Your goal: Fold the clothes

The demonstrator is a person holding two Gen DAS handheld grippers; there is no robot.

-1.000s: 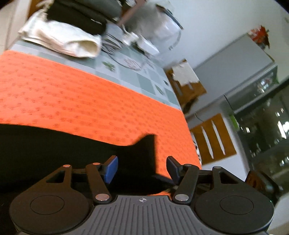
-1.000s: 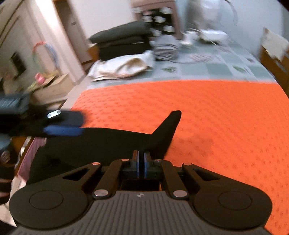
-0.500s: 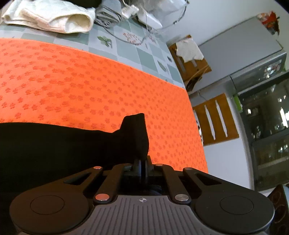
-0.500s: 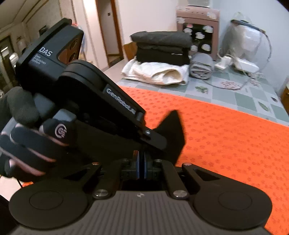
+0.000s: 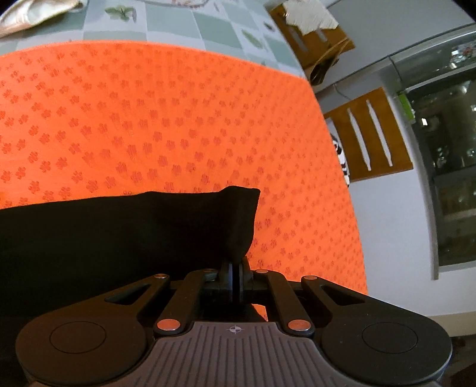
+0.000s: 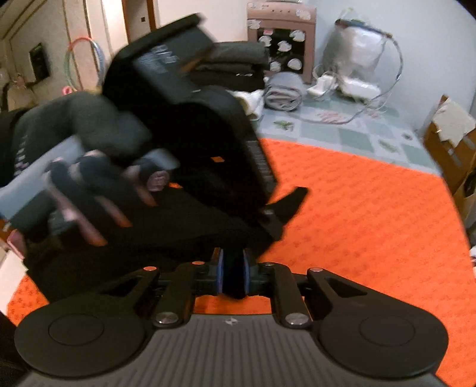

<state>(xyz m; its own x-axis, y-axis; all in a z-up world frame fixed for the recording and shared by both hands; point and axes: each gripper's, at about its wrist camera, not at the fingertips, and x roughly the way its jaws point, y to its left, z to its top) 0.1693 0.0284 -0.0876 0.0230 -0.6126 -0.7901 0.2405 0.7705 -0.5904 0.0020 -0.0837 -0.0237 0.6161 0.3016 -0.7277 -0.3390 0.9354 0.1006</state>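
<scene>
Left wrist view: where the orange cloth [image 5: 184,119] covers the table, the black garment [image 5: 119,232] lies along its near side, one corner lifted.
Left gripper [image 5: 235,277]: fingers pressed together, pinching that raised corner of the black garment.
Background: checked tablecloth [image 5: 178,20] beyond the orange cloth.

Right wrist view: black garment [image 6: 166,238] spread on the orange cloth [image 6: 372,214], a pointed corner sticking up.
Right gripper [image 6: 233,277]: blue pads nearly closed, with a fold of black garment clamped between them.
Left gripper, seen here [image 6: 184,113]: blurred, held in a gloved hand [image 6: 86,166] above the garment.
Far end: stack of folded clothes [image 6: 235,68], grey roll [image 6: 282,95].
</scene>
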